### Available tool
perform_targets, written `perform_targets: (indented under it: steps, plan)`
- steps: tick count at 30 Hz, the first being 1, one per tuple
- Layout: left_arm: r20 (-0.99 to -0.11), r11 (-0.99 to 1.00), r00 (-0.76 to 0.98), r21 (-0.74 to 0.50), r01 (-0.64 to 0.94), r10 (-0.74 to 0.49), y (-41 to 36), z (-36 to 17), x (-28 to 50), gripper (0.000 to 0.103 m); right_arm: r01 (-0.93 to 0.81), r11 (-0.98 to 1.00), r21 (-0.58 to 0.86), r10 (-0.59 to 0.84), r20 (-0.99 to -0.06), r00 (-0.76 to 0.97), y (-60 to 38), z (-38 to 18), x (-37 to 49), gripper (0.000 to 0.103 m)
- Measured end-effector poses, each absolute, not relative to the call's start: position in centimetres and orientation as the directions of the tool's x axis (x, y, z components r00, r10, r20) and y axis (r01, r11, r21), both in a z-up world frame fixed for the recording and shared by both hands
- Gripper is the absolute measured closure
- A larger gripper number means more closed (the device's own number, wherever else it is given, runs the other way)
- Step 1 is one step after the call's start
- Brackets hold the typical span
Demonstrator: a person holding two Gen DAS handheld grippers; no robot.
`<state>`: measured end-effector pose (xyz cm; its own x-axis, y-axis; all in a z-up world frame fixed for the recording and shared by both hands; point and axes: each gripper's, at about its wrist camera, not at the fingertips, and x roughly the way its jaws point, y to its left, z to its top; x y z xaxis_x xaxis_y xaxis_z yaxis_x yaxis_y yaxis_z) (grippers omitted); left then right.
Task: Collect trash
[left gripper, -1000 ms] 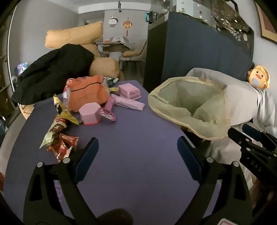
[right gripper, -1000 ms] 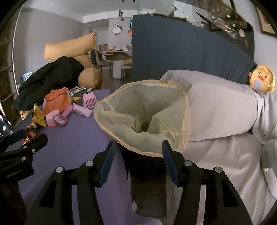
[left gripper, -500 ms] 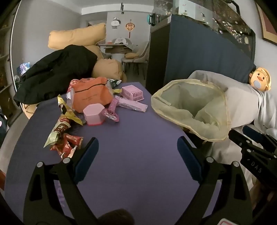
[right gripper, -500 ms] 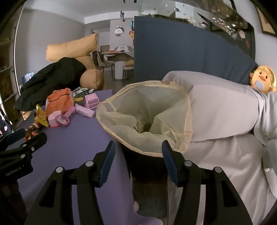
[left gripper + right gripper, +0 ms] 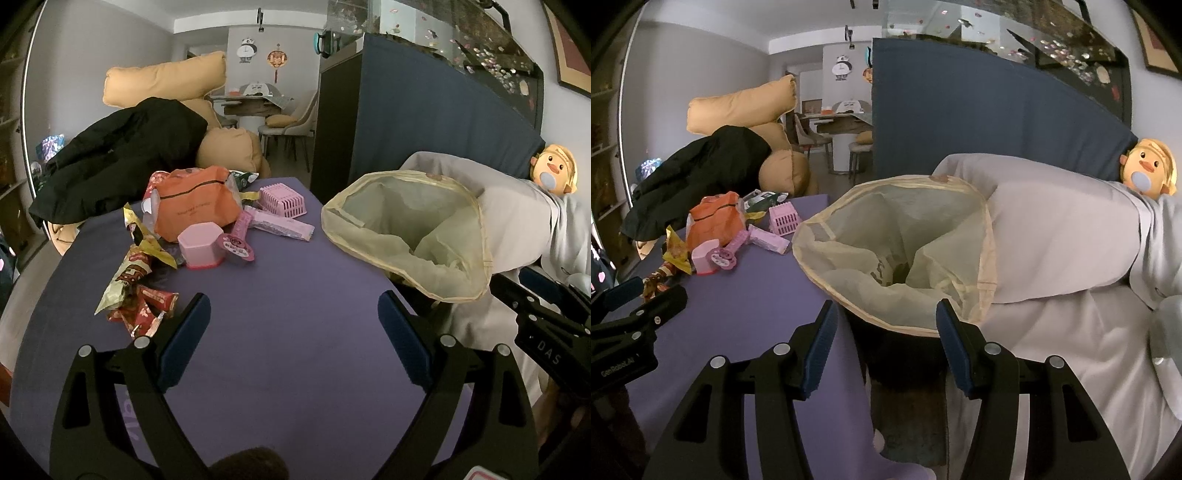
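Observation:
A pile of trash lies on the purple table [image 5: 280,302]: an orange bag [image 5: 195,203], a pink hexagonal box [image 5: 201,245], a pink basket [image 5: 282,199], a pink wrapper [image 5: 280,227] and red and yellow snack wrappers [image 5: 140,291]. A yellow trash bag [image 5: 410,229] stands open at the table's right edge. My left gripper [image 5: 293,314] is open and empty above the table, short of the pile. My right gripper [image 5: 884,321] is open and empty just in front of the trash bag [image 5: 897,251]. The pile shows at the left of the right wrist view [image 5: 716,229].
A black jacket [image 5: 118,162] lies over tan cushions [image 5: 166,81] behind the table. A grey sofa [image 5: 1063,236] with a duck plush [image 5: 1148,166] is to the right. A dark blue cabinet [image 5: 424,118] stands behind the bag.
Both grippers have drawn back and risen slightly, so the pile and the bag sit a little lower and farther. Both stayed open and empty.

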<state>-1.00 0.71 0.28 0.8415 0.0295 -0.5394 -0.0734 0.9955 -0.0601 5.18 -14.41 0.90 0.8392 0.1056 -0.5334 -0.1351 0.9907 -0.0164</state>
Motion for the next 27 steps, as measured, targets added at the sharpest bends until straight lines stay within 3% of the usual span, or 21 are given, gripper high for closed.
perform_targets:
  steps: [27]
  plan:
    - [-0.537, 0.996, 0.843, -0.061, -0.072, 0.028, 0.68, 0.33, -1.08, 0.015, -0.122, 0.993, -0.003, 0.102, -0.533, 0.84, -15.07, 0.83, 5.14, 0.051]
